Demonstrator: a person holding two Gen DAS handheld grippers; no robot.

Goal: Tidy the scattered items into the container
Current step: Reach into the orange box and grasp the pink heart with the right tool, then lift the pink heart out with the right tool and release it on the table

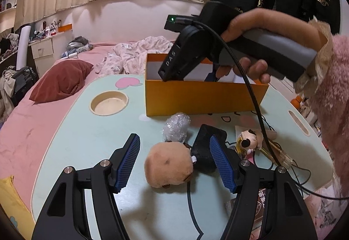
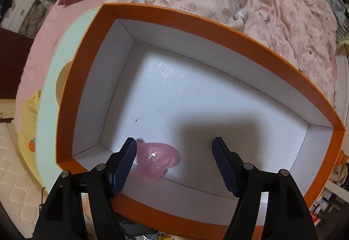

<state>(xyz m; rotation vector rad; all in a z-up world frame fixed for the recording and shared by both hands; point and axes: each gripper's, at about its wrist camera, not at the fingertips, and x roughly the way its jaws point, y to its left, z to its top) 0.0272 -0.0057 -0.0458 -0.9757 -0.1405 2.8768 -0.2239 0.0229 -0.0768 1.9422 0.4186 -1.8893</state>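
orange box [image 2: 91, 78] lies lengthwise left-right, seemingly; pink cup [image 2: 156, 158] inside; both tongs [image 1: 174, 162] [image 2: 174, 163] gape, empty.

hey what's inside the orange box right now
One pink translucent piece lies on the white floor of the orange box, near the front wall. The right tongs hang open above, hiding some floor.

Left gripper [image 1: 174, 161] hovering low, jaws spread wide; right gripper [image 2: 174, 163] tilting downward, jaws parted, empty.
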